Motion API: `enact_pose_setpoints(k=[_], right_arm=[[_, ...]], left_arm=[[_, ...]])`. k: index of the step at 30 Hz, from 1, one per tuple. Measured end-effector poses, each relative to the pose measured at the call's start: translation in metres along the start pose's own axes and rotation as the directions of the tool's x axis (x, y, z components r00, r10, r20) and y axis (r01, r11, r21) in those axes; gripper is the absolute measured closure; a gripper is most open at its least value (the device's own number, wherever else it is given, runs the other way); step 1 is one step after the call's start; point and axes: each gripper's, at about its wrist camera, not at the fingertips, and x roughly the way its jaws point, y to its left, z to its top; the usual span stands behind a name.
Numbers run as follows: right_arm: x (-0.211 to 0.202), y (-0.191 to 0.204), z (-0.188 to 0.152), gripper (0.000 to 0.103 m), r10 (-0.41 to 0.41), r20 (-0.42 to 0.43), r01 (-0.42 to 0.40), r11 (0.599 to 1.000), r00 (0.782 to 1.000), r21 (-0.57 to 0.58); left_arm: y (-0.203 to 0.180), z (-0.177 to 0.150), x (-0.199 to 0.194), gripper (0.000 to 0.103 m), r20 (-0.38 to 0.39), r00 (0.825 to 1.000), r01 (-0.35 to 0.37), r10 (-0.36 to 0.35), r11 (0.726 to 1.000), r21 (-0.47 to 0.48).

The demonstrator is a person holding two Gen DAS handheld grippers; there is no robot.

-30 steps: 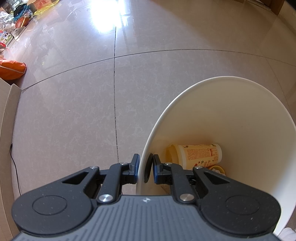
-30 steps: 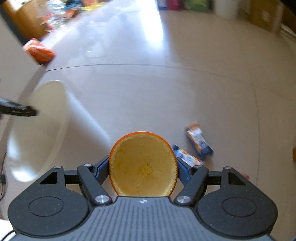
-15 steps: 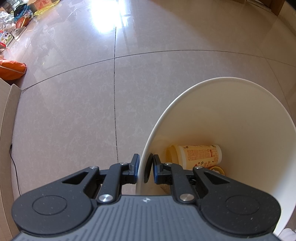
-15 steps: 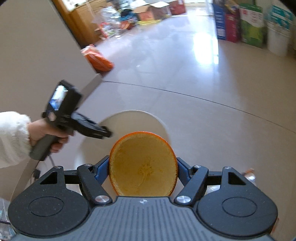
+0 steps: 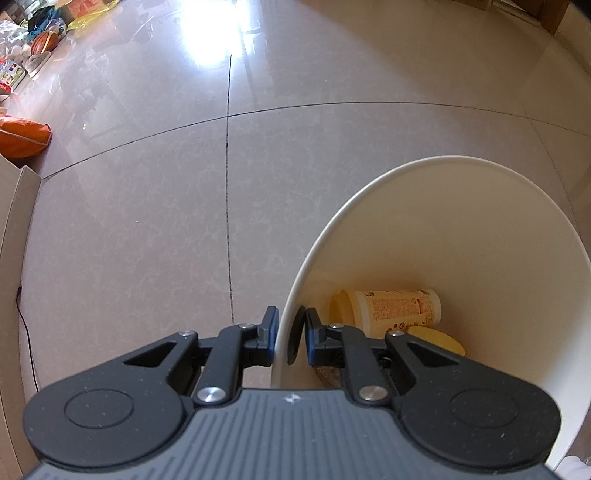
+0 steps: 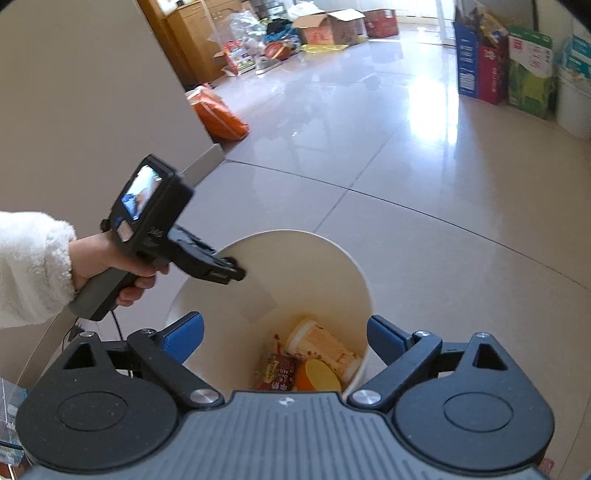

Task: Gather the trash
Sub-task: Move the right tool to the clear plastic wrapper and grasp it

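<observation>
A white bin [image 6: 362,288] stands on the tiled floor. My left gripper [image 5: 288,332] is shut on the bin's rim [image 5: 284,317], one finger outside and one inside; in the right wrist view the left gripper [image 6: 232,273] sits at the bin's left rim, held by a hand in a white fluffy sleeve. My right gripper [image 6: 284,332] hangs open over the bin mouth with nothing between its fingers. At the bin's bottom lie a paper cup [image 6: 325,349], a red wrapper [image 6: 277,371] and an orange peel half [image 6: 317,376]. From the left wrist, the cup [image 5: 395,308] and the peel [image 5: 436,338] show too.
A beige wall or cabinet [image 6: 92,110] rises on the left of the bin. An orange bag [image 6: 221,118] lies by its corner. Boxes and clutter [image 6: 317,26] line the far wall, and cartons [image 6: 498,66] stand at the right. A black cable [image 5: 22,332] runs along the baseboard.
My right gripper swung over the bin and opened; the orange peel it held now lies inside the bin. The left gripper kept its grip on the rim.
</observation>
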Motion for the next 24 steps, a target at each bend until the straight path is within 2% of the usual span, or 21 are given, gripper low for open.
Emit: enact_pose_setpoints(k=[12, 16, 20, 24], right_arm=[[-0.017, -0.039, -0.015, 0.006, -0.104, 0.032, 0.102, 0.993, 0.994, 0.052], [-0.022, -0.064, -0.032, 0.006, -0.148, 0.026, 0.144, 0.983, 0.989, 0.112], [-0.017, -0.098, -0.062, 0.006, -0.193, -0.013, 0.192, 0.963, 0.981, 0.19], [0.001, -0.133, -0.098, 0.006, -0.245, -0.099, 0.263, 0.93, 0.964, 0.256]], left_arm=[[-0.002, 0.002, 0.002, 0.09, -0.006, 1.0, -0.004, 0.004, 1.0, 0.0], [-0.002, 0.003, 0.001, 0.09, -0.008, 1.0, -0.003, 0.003, 1.0, 0.001], [-0.002, 0.003, 0.001, 0.09, -0.007, 1.0, -0.004, 0.004, 1.0, 0.002], [-0.001, 0.003, 0.001, 0.09, -0.008, 1.0, -0.004, 0.004, 1.0, 0.001]])
